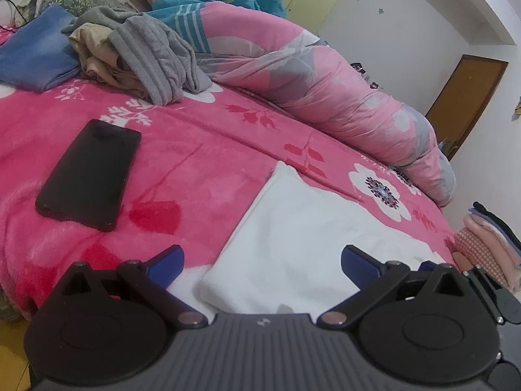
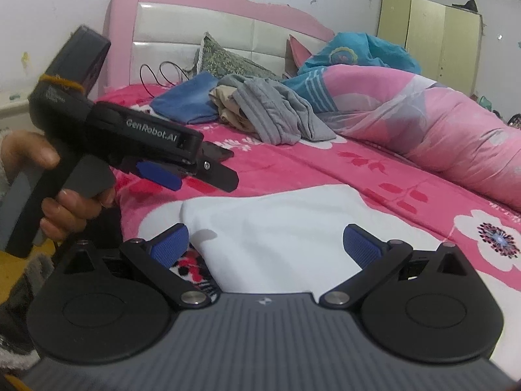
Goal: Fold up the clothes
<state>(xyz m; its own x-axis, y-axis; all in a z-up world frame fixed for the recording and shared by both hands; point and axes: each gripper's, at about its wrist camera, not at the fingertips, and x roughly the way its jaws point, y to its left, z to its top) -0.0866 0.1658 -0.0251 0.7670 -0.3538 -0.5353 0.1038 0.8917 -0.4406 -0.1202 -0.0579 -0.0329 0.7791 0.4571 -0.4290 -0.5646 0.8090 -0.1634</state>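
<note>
My 2 grippers, left [image 1: 262, 262] and right [image 2: 265, 242], hover with jaws apart, empty, over the folded white garment [image 1: 293, 228] on the bed [image 1: 202, 150].

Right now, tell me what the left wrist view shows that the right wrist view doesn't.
Only the left wrist view shows the folded stack of clothes at the bed's right edge and the brown door. Only the right wrist view shows the pink headboard, the hand and the left tongs from the side. Both show the white garment lying flat on the pink blanket, the black phone, the grey garment on the unfolded pile, and open tongs empty.
</note>
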